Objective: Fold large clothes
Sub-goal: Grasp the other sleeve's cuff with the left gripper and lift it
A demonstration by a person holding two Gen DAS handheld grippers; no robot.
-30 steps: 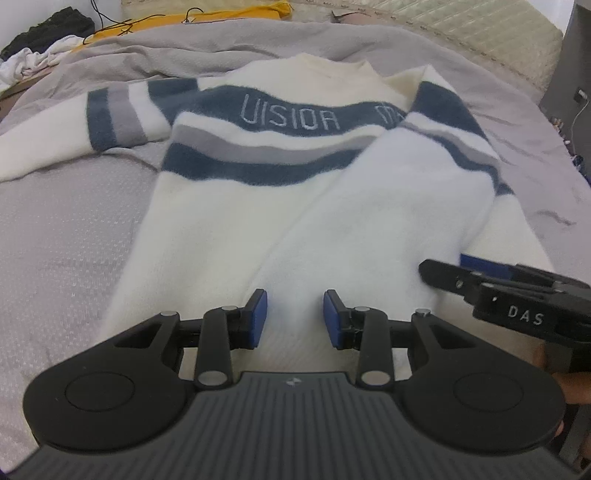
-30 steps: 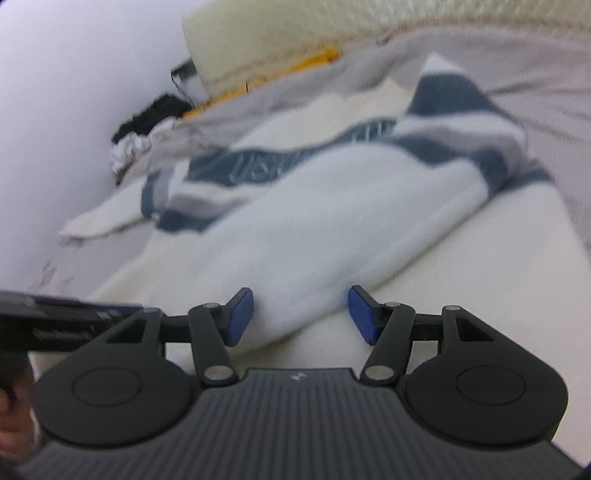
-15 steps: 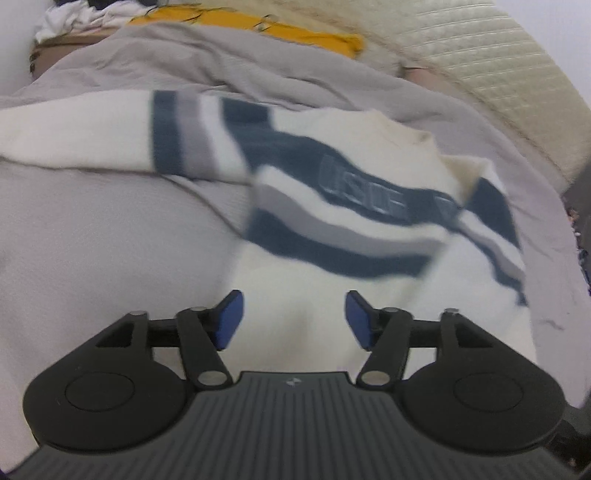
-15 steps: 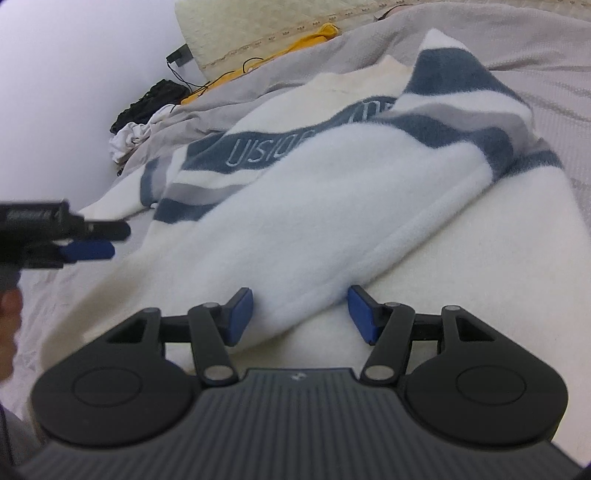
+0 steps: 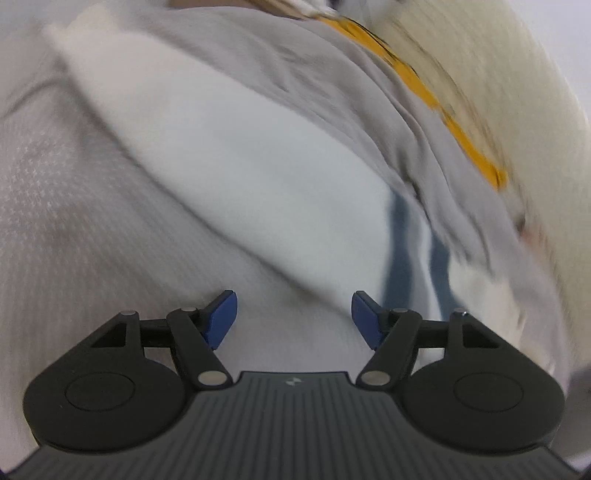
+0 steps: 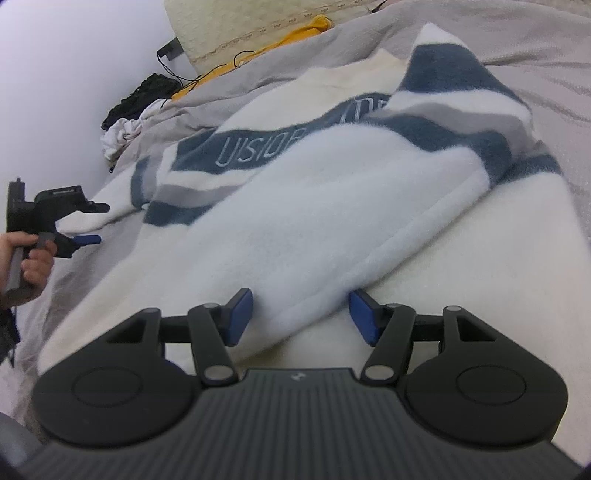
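A cream sweater (image 6: 369, 206) with navy and grey stripes lies spread on a bed covered by a grey blanket (image 5: 92, 221), one sleeve folded across its front. The right gripper (image 6: 299, 314) sits low over that folded sleeve, its blue pads wide apart with the cuff end between them, nothing clamped. The left gripper (image 5: 293, 315), also spread wide and empty, points at the other sleeve (image 5: 221, 155), stretched out on the blanket; that view is blurred. A yellow cloth (image 6: 295, 33) lies by the headboard.
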